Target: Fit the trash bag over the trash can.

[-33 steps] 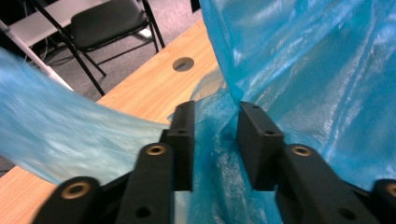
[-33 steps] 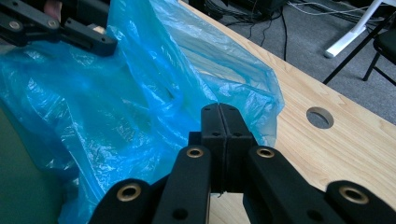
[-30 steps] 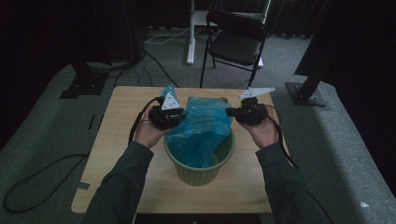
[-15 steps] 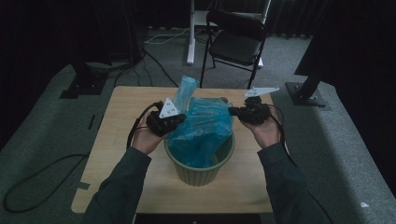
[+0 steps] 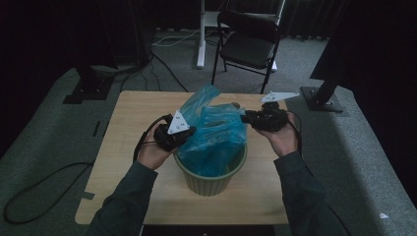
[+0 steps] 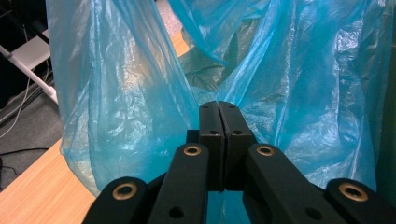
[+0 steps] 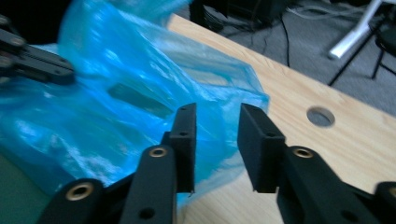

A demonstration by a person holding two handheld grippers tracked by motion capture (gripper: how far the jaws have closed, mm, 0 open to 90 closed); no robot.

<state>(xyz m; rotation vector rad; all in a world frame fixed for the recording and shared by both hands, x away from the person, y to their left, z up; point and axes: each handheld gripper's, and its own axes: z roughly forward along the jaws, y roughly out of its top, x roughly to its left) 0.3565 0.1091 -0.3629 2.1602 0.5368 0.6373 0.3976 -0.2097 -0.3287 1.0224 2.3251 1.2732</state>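
- Left gripper [image 5: 189,133] — jaws have just closed, pinching the blue bag [image 5: 216,137] at its left edge.
- The bag sits bunched in the green bin [image 5: 211,179] mid-table; lining it looks half done.
- Right gripper [image 7: 215,135] — jaws have just opened, film beside them, unpinched; next, regrip and pull the rim outward.
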